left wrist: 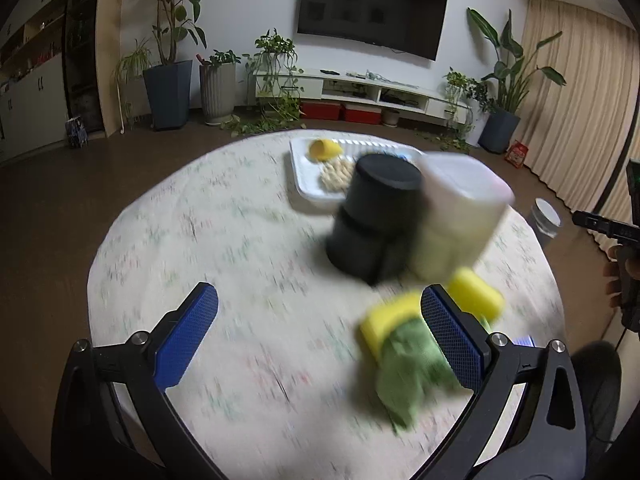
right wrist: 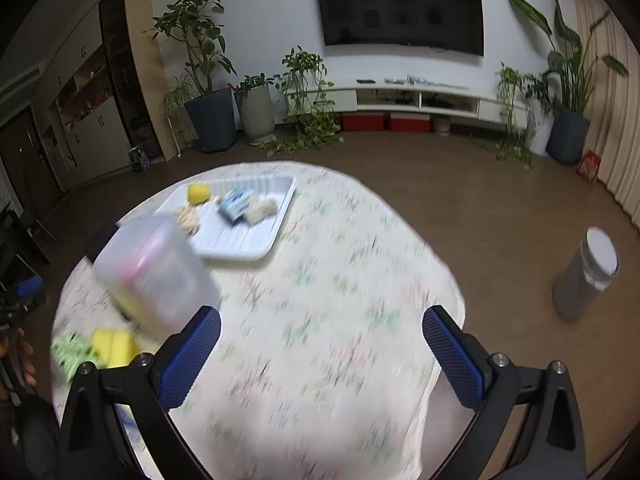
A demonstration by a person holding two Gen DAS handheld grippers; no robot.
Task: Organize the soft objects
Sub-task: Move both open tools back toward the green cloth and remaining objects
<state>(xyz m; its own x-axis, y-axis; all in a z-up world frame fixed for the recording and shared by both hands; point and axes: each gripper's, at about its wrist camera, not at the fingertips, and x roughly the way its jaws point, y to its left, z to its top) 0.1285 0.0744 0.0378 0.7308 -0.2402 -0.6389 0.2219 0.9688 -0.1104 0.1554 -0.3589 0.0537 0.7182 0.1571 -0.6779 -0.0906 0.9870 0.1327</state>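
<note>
- The left gripper [left wrist: 319, 336] is spread wide with nothing between its blue pads [left wrist: 188, 332]; it hangs low over the round table [left wrist: 208, 216], and its right finger stands just in front of the soft things near the table's near edge.
- Those things are a green cloth [left wrist: 404, 372] lying crumpled on the tablecloth, a yellow sponge [left wrist: 382, 324] touching its far side, and a second yellow sponge [left wrist: 478, 294] just beyond the finger; all are blurred, so exact edges are hard to read.
- Behind them stand a black cylindrical container [left wrist: 372, 220] and a translucent lidded box [left wrist: 460, 216], side by side and touching or nearly so; whether they are bins for sorting I cannot tell.
- Farther back lies a white tray [right wrist: 248, 240] that already holds a yellow piece [right wrist: 199, 193], a blue-and-white packet [right wrist: 234, 204] and some pale beige lumps [right wrist: 188, 216]; this suggests the tray is where sorted things go, and that the job is partly done.
- The right gripper [right wrist: 322, 350] is likewise open and empty, over bare tablecloth toward the table's right side, well apart from every soft thing.
- The step in hand looks like an approach by the left gripper to the cloth and sponges.
- The next move, as I judge it, calls for shifting the left gripper to the right so one sponge or the cloth sits between the pads, then closing gently; the pieces lie close together, so two could be pinched at once; the containers just behind could also be knocked.
</note>
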